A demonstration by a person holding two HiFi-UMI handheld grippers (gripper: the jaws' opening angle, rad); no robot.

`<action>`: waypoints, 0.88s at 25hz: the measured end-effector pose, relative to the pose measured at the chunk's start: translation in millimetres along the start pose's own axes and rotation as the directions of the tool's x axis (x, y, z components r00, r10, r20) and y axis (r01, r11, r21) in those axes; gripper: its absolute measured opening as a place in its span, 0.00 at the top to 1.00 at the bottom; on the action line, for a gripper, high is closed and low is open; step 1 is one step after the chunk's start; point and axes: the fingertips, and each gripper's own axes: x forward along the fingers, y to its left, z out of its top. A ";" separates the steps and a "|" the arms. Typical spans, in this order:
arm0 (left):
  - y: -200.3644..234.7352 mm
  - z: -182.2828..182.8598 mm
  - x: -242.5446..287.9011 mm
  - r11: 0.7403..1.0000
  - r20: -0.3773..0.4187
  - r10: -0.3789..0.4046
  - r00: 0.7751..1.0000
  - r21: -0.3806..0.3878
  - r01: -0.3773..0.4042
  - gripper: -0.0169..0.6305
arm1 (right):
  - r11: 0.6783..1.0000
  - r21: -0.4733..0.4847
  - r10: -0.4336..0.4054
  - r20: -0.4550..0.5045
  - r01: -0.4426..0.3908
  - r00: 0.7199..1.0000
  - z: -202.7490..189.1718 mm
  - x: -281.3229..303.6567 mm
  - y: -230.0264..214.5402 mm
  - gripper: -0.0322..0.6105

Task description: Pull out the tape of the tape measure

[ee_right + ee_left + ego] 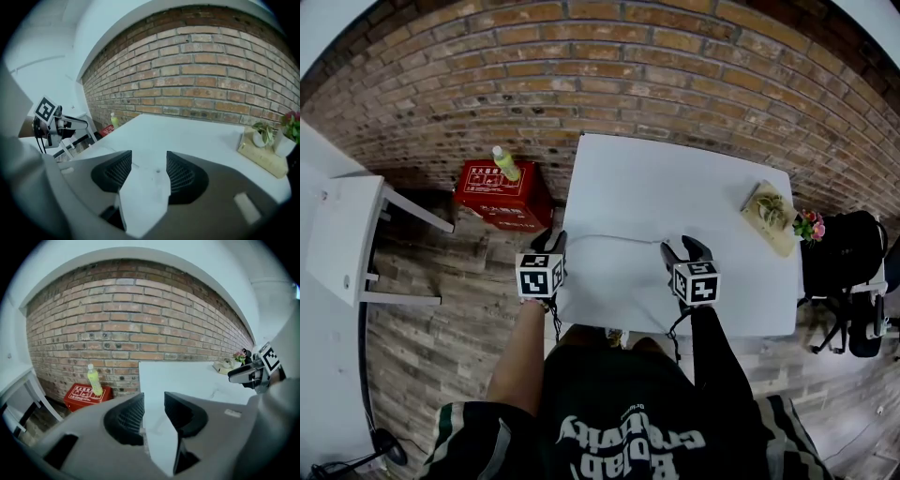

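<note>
Both grippers hover over the near edge of the white table [675, 178]. My left gripper [558, 240] [153, 400] is at the table's front left corner, open, with only table and floor showing between its jaws. My right gripper [684, 246] [149, 160] stands open to its right, also with nothing between its jaws. A thin pale line [614, 237] runs across the tabletop from one gripper to the other; I cannot tell whether it is the tape. No tape measure case shows in any view.
A red box [502, 192] with a green bottle [505, 163] on it sits on the floor left of the table. A wooden tray with small plants [772, 216] lies at the table's right edge. White furniture [342, 234] stands far left, a black chair [844, 258] far right.
</note>
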 end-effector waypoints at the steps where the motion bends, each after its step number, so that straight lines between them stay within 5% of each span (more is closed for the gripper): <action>1: -0.4 12.5 -6.1 1.000 0.033 -0.005 0.999 0.011 0.005 0.76 | 1.000 0.000 0.003 0.035 -0.003 0.999 11.9 -6.6 2.2 0.56; 12: -34.6 142.4 -114.7 0.976 0.324 -0.112 0.939 0.213 0.043 0.78 | 0.993 -0.023 -0.099 0.364 0.115 0.926 106.8 -133.0 49.2 0.56; 22: -71.3 173.3 -216.7 0.947 0.462 -0.222 0.859 0.313 0.076 0.77 | 0.980 -0.030 -0.149 0.538 0.195 0.830 125.9 -234.1 101.2 0.55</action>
